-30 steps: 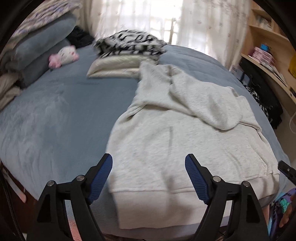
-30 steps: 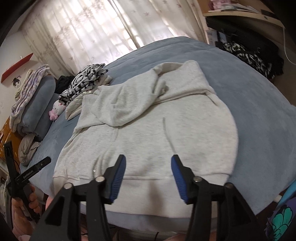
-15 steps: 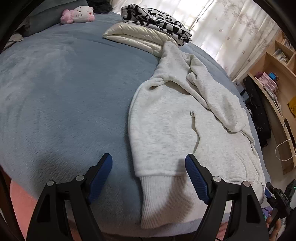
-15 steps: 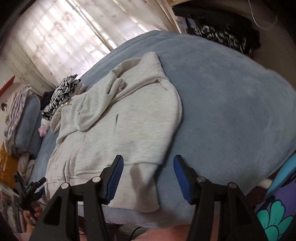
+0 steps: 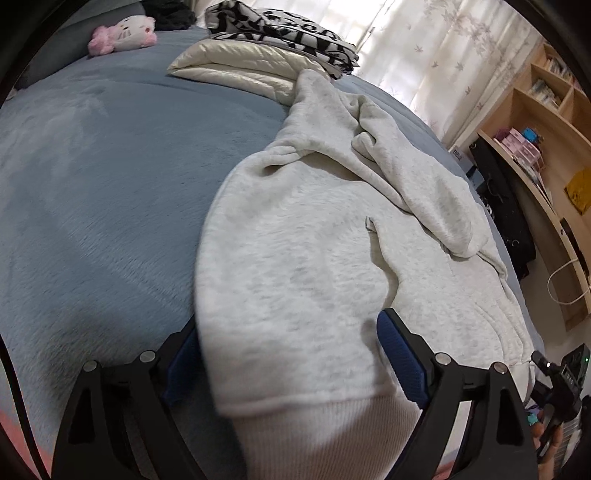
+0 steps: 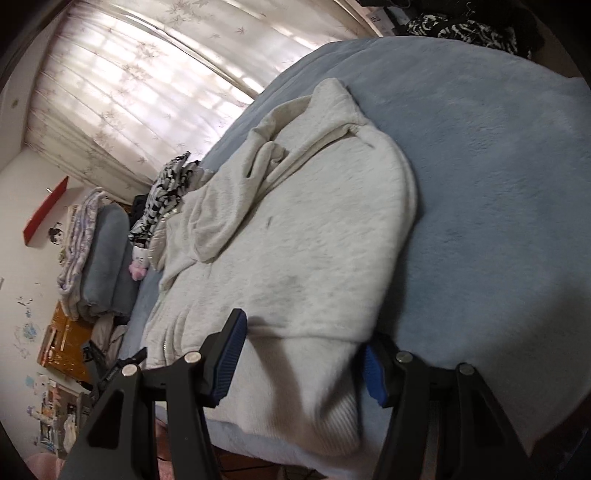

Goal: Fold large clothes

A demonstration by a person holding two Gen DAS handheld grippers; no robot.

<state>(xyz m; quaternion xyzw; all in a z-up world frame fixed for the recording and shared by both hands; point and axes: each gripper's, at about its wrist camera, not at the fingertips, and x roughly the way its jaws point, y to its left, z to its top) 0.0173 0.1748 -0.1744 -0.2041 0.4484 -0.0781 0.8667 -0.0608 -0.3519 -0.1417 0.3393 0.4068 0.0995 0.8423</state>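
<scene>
Both grippers have dropped onto the hoodie [image 5: 295, 258] hem: left gripper [image 5: 291, 365] opening at lower centre, right gripper [image 6: 301, 360] wide, each straddling a corner, unpinched, ready to lift.

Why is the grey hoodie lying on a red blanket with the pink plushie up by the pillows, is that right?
Not quite: the blanket is blue, not red. The left wrist view shows the hoodie lying on it, with the plushie up by the pillows.

Hoodie hem [image 5: 325, 424] — cut off below, between the jaws
</scene>
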